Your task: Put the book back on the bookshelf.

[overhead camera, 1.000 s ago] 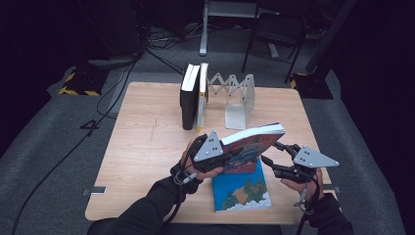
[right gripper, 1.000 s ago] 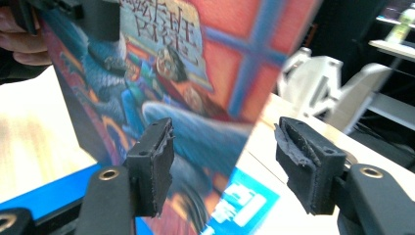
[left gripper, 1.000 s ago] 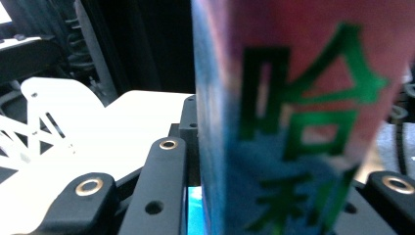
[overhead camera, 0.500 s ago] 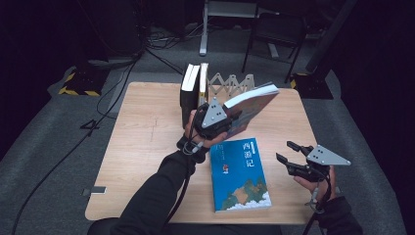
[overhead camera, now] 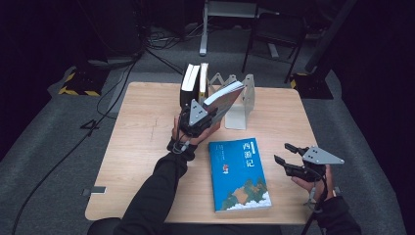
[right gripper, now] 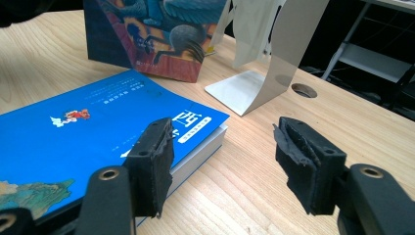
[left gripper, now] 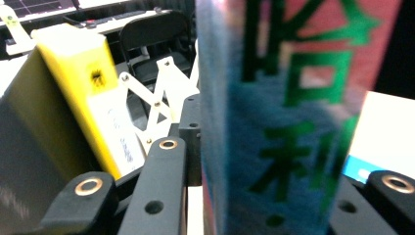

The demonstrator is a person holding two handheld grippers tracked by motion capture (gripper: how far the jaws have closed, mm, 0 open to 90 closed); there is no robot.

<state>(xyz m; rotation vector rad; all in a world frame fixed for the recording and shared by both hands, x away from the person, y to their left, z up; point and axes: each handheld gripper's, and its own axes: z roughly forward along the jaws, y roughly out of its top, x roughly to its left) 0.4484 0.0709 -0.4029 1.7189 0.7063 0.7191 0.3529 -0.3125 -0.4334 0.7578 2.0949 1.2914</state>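
Left tongs (overhead camera: 208,115): clamped on the held book (overhead camera: 224,99), at the far middle of the table (overhead camera: 147,142), just beside the standing books.
Held book: tilted, page edges up in the high view, lower edge near the table top; in the left gripper view its cover (left gripper: 293,107) stands between the black jaws, very close and blurred.
Held book, writing: large green Chinese characters on a red and blue ground; too smeared to read with confidence. The right gripper view shows its picture cover (right gripper: 156,34), a winged creature; small print there illegible, top cut off by the frame.
Right tongs (overhead camera: 289,155): wide apart, nothing between the pads (right gripper: 156,164), held above the table's right side, near the blue book.
Blue book (overhead camera: 239,174): lies flat, cover up, on the near middle of the table; title reads 西游记 in white at its top right. Small lines of text under the title not legible.
Standing books: a dark book (overhead camera: 189,84) and a yellow-spined book (overhead camera: 203,83), upright at the far edge; spine label (left gripper: 115,132) too blurred to read.
Bookend (overhead camera: 241,105): white metal, with scissor lattice (left gripper: 156,93); partly hidden behind the held book.
Forearms: dark sleeves, cut off at the bottom edge.
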